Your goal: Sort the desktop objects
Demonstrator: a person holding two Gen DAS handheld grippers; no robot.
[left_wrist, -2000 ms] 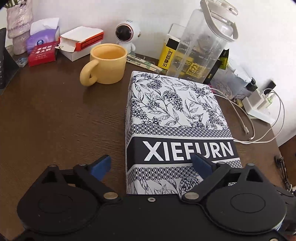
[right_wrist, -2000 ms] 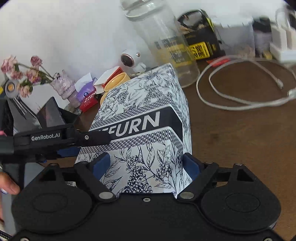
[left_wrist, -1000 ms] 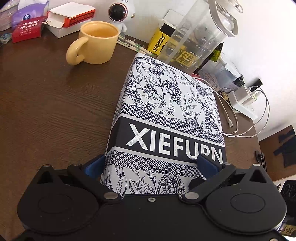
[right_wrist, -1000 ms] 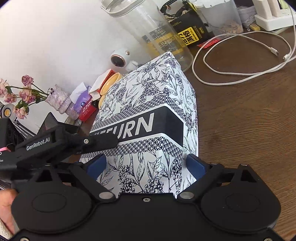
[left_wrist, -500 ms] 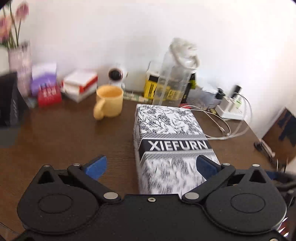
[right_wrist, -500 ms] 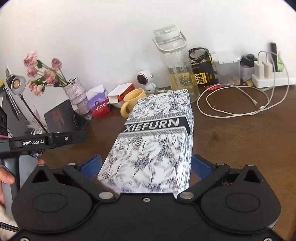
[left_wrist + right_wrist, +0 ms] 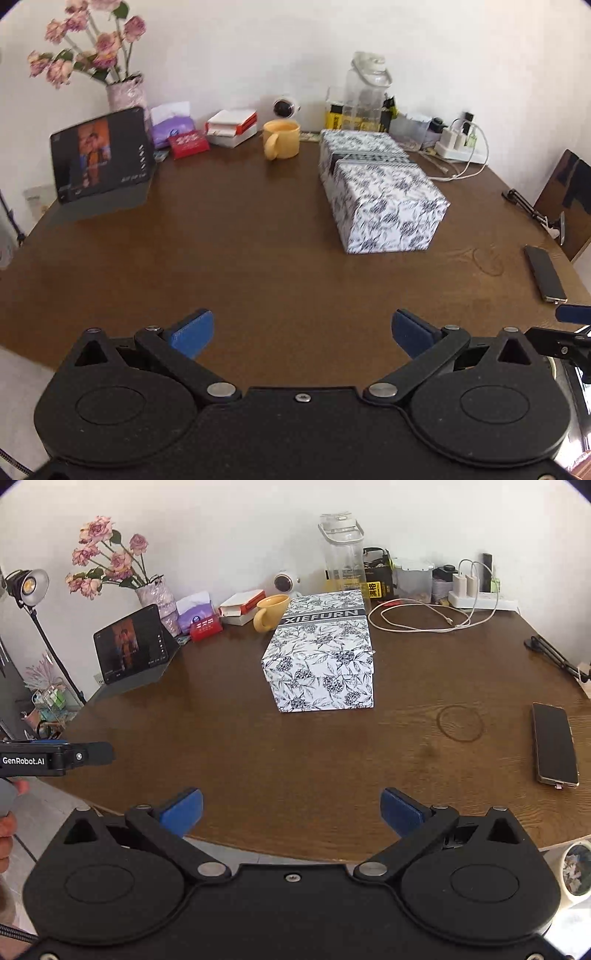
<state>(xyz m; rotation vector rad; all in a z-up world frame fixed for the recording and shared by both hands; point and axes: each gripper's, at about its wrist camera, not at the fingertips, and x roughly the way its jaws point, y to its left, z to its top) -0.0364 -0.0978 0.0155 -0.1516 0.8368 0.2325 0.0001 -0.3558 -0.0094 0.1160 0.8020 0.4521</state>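
Observation:
A white box with a dark floral print and a XIEFURN band (image 7: pixel 376 188) (image 7: pixel 325 653) lies on the brown table (image 7: pixel 240 251) (image 7: pixel 295 753), right of the middle, its far end near the wall. My left gripper (image 7: pixel 301 334) hangs open over the near table edge, far back from the box, with nothing between its blue pads. My right gripper (image 7: pixel 291 810) is open too, at the front edge, also empty. A yellow mug (image 7: pixel 281 139) (image 7: pixel 270 612) stands just left of the box's far end.
Along the wall stand a flower vase (image 7: pixel 157 598), tablet (image 7: pixel 101 158) (image 7: pixel 135 644), tissue packs (image 7: pixel 173 127), a red-white carton (image 7: pixel 232 127), a small camera (image 7: pixel 284 581), a clear bottle (image 7: pixel 365 98) (image 7: pixel 343 563), containers, a power strip (image 7: pixel 480 598) and white cable (image 7: pixel 417 618). A phone (image 7: pixel 554 744) (image 7: pixel 545 273) lies at the right edge.
Both grippers have let go of the box and pulled back to the near table edge. The box now rests on the table, and both jaws stand wide open.

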